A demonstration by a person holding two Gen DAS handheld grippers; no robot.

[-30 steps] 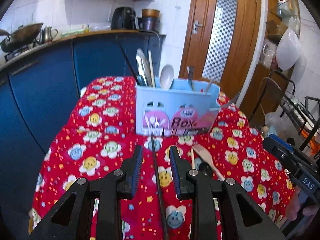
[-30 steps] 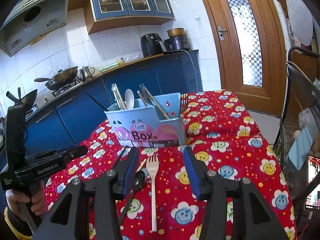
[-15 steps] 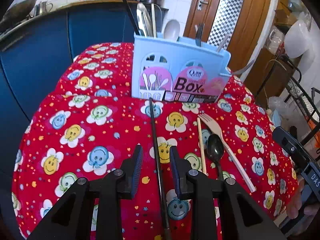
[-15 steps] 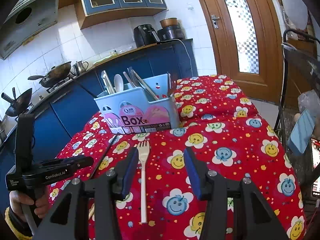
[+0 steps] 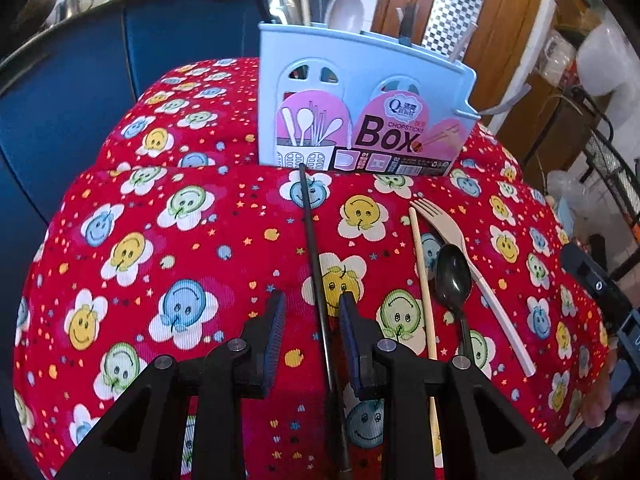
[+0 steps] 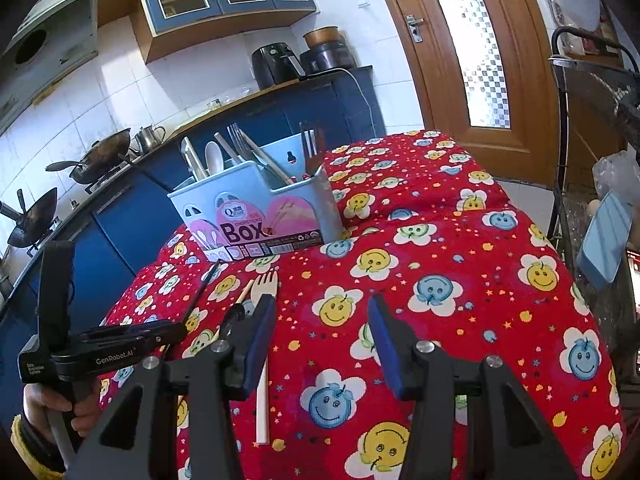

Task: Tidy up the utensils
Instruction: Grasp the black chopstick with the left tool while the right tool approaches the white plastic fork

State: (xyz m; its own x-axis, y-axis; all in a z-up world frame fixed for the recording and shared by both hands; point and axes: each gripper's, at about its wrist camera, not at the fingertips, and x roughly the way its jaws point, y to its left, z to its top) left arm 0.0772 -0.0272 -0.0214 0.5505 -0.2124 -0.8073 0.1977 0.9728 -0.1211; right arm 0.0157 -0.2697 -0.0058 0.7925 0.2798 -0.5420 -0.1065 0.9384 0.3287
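A light blue utensil box stands upright on the red tablecloth with several utensils in it. In front of it lie a black chopstick, a wooden chopstick, a black spoon and a cream fork. My left gripper hangs low over the black chopstick, which runs between its parted fingers without touching the pads. My right gripper is open over bare cloth. The fork's handle passes behind its left finger.
The red smiley-flower tablecloth drops off at the near and side edges. A blue kitchen counter with woks and a kettle runs behind on the left. A wooden door and a metal rack stand to the right.
Both grippers have come down toward the table and tilted downward. The box has risen in both views. The fork, earlier between the right fingers, now lies by the left finger.
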